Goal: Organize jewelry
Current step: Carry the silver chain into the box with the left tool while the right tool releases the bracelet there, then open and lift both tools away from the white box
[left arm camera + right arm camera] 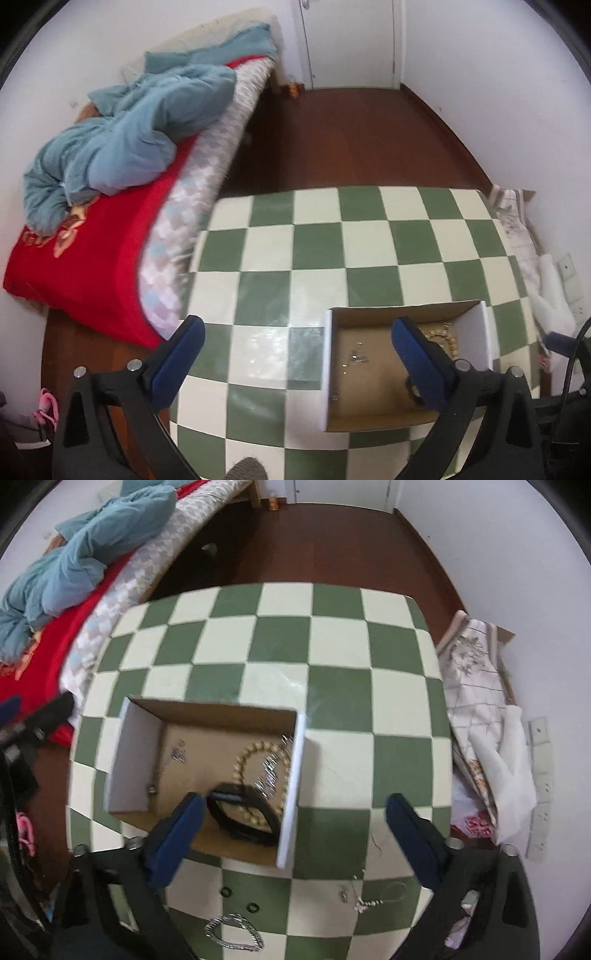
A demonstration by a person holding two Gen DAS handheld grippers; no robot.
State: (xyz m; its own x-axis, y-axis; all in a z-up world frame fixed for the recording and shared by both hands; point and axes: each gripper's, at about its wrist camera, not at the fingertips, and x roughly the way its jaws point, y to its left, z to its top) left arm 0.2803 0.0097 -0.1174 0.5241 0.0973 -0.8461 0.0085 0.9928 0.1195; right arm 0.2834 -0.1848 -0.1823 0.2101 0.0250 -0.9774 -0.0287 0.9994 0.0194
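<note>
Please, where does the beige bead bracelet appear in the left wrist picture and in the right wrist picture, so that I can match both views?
Left wrist view: the beige bead bracelet shows only partly, at the right end of the open cardboard box, behind the left gripper's right finger.
Right wrist view: it lies in plain sight in the box's right half, under a black band.
Shared landmark: the box on the green-and-cream checkered table.
</note>
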